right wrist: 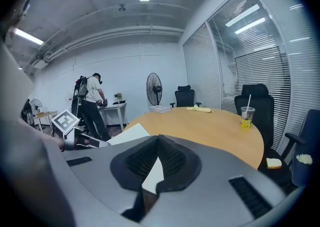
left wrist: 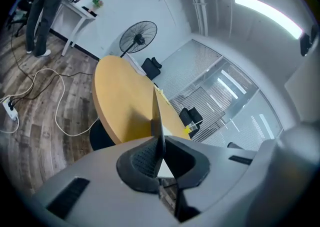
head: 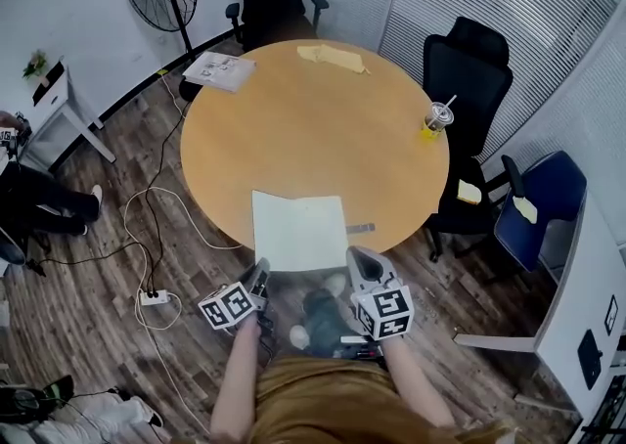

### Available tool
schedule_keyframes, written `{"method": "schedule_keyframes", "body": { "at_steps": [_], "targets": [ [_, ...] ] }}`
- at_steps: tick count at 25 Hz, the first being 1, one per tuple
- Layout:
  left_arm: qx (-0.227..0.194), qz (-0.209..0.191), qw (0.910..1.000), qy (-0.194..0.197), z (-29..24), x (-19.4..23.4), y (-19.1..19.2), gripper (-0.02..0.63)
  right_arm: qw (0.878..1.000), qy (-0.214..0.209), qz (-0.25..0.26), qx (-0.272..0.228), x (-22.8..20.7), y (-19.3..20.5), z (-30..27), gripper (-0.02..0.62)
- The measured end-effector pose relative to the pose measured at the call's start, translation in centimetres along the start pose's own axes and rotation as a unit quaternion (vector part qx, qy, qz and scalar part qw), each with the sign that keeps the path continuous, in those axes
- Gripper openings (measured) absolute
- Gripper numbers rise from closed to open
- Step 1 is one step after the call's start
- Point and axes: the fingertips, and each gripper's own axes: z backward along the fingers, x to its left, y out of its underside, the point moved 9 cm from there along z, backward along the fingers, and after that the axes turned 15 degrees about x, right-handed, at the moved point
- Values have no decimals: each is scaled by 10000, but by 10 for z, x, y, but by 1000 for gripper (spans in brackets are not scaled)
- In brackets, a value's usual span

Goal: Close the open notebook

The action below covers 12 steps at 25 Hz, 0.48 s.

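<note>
The notebook (head: pixel 298 229) lies white side up at the near edge of the round wooden table (head: pixel 313 129), its near edge past the rim. My left gripper (head: pixel 262 271) is at its near left corner, shut on a thin leaf. In the left gripper view that leaf (left wrist: pixel 156 116) shows edge-on, running from between the pads of the left gripper (left wrist: pixel 160 153) out over the table. My right gripper (head: pixel 360 258) is at the near right corner. In the right gripper view its jaws (right wrist: pixel 158 153) are shut on white paper, and the notebook (right wrist: pixel 131 134) spreads to the left.
A small grey bar (head: pixel 360 228) lies just right of the notebook. A drink cup with a straw (head: pixel 436 120) stands at the right rim, a paper stack (head: pixel 219 70) and a yellow cloth (head: pixel 333 56) at the far side. Black chairs (head: pixel 468 75) ring the table. Cables (head: pixel 147 237) lie on the floor at left.
</note>
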Motion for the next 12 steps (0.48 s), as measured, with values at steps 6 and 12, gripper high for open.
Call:
{"method": "schedule_keyframes", "body": {
  "at_steps": [6, 12],
  "targets": [
    [91, -593, 9978, -283, 1, -17, -7, 38, 10000, 32, -6, -20, 0, 2, 6, 11],
    [178, -989, 9938, -481, -2, -29, -8, 38, 10000, -20, 70, -60, 2, -1, 7, 11]
  ]
}}
